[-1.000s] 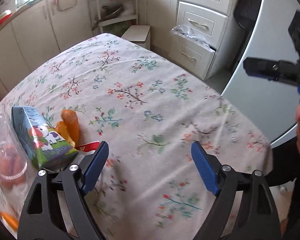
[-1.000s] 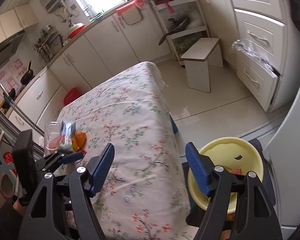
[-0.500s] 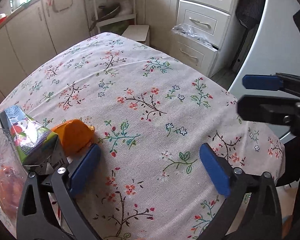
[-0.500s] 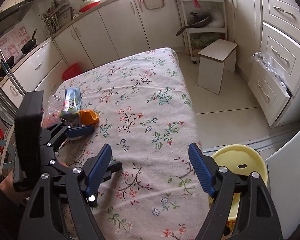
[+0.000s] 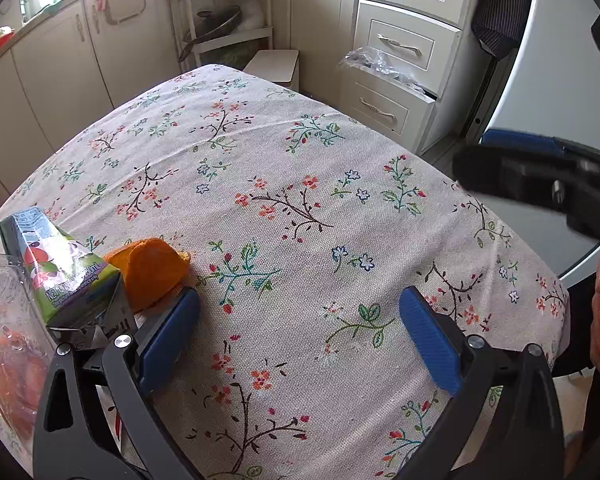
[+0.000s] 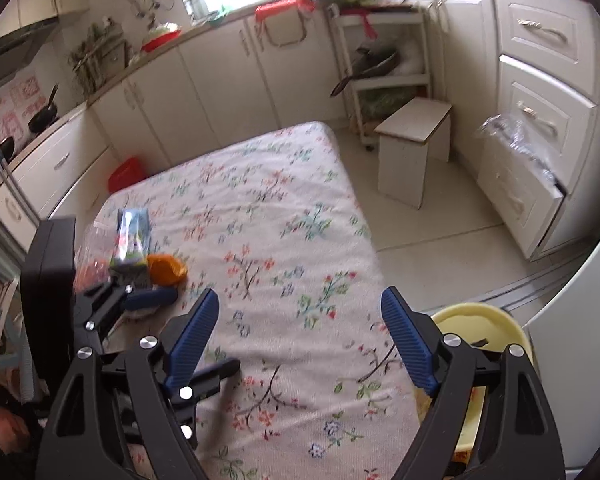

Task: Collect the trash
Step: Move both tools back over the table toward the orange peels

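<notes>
Floral tablecloth [image 5: 300,208] bears a juice carton [image 5: 60,272] standing upright, gable top up.

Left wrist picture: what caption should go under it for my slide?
Open left gripper over the flowery tablecloth, beside the orange peel and juice carton.

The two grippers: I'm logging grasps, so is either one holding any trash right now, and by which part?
Nothing is held. The left gripper stands open over bare tablecloth, with the orange peel outside its left finger. The right gripper is opening, empty.
</notes>
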